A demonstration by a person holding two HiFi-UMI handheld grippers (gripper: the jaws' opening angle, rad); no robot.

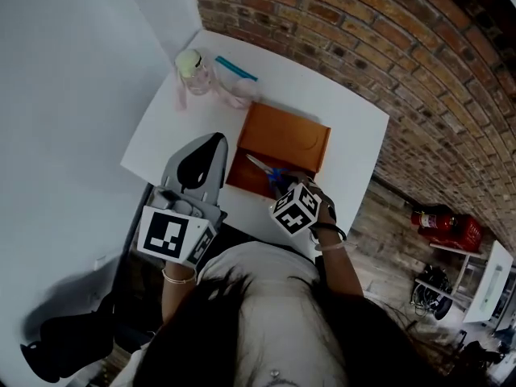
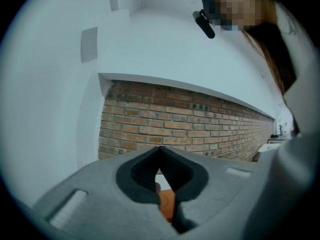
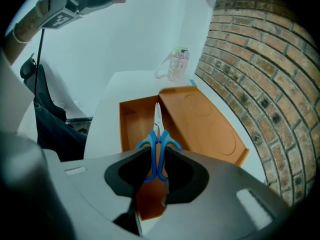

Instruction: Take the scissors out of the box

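Scissors (image 3: 156, 134) with blue handles and bare metal blades hang over the open orange box (image 3: 129, 129), blades pointing away into it. My right gripper (image 3: 156, 156) is shut on the blue handles and tilts steeply down. In the head view the scissors (image 1: 270, 172) sit just above the box's near compartment (image 1: 242, 172), with the right gripper (image 1: 282, 185) behind them. The box's lid (image 1: 286, 135) lies folded back flat. My left gripper (image 1: 208, 147) stays over the table's near left part, beside the box, with nothing in it. In its own view the left gripper (image 2: 160, 151) has its jaw tips touching.
A clear bottle with a pink strap (image 1: 193, 69) and a teal stick (image 1: 236, 68) lie at the far end of the white table (image 1: 347, 127). A brick wall (image 1: 387, 47) runs along the table's right side. A dark chair (image 1: 64, 341) stands on the floor at left.
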